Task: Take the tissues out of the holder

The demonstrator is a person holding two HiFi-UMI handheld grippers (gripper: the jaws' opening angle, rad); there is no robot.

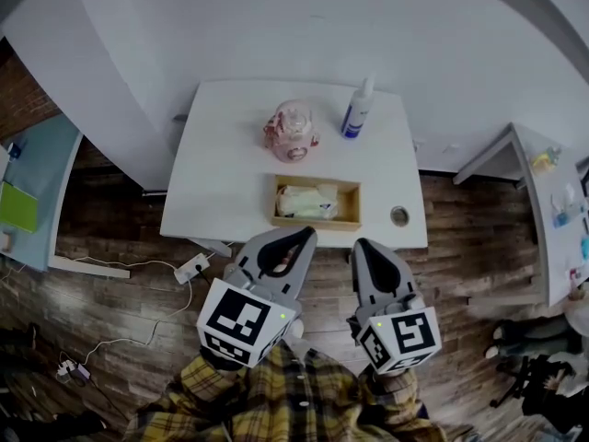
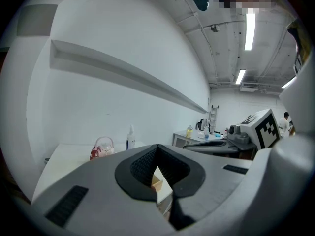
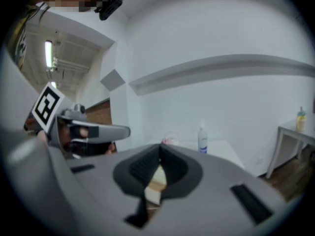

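Your left gripper (image 1: 306,236) and right gripper (image 1: 363,245) hang with jaws closed and empty, near the wooden holder (image 1: 357,206) on the table (image 1: 225,168), whose tissues (image 1: 304,201), probably light, soft and easily torn, are best pinched at their crumpled top.

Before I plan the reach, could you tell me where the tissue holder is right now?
In the head view, the wooden tissue holder sits by the white table's near edge, with the pink jar just beyond it.
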